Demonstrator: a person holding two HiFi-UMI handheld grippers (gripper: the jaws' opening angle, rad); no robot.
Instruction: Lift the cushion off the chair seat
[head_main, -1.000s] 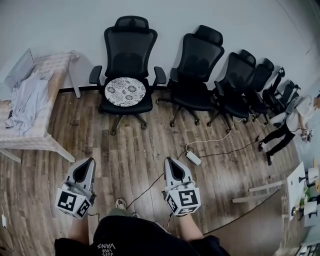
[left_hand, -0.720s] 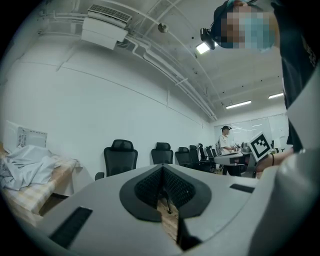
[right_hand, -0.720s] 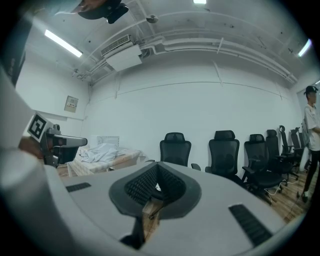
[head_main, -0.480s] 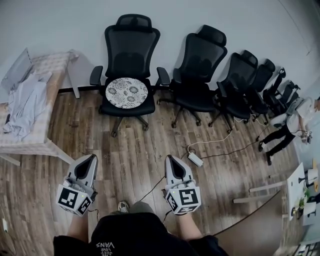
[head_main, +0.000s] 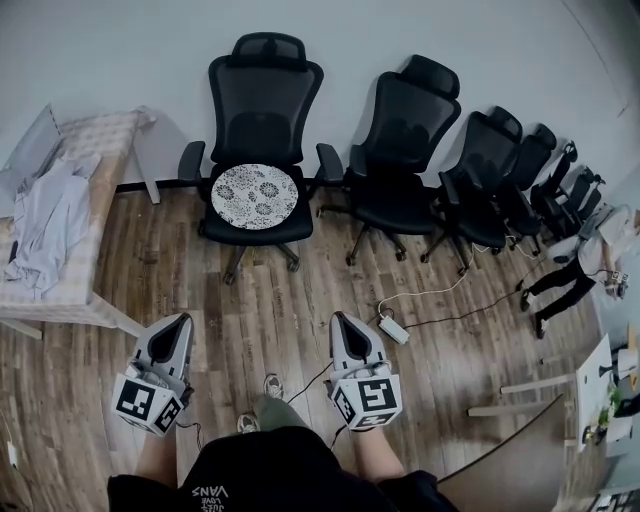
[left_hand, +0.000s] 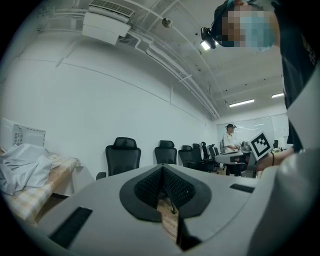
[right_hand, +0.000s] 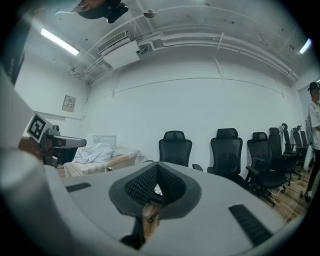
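A round white cushion (head_main: 254, 195) with a dark flower pattern lies on the seat of the leftmost black office chair (head_main: 262, 110) by the wall. Both grippers hang well short of it over the wooden floor. My left gripper (head_main: 183, 320) is shut and holds nothing. My right gripper (head_main: 338, 318) is shut too, also with nothing in it. In the left gripper view that chair (left_hand: 122, 155) stands beyond the shut jaws. In the right gripper view a sliver of the cushion (right_hand: 157, 190) shows through the jaw notch below the chair (right_hand: 175, 147).
More black chairs (head_main: 405, 150) line the wall to the right. A table (head_main: 75, 290) with a grey cloth (head_main: 45, 220) stands at the left. A power strip (head_main: 394, 330) and cables lie on the floor. A person (head_main: 575, 265) stands at far right.
Both grippers have moved forward towards the chair; the chair row and the table sit slightly nearer and lower in the head view. The jaws stay shut.
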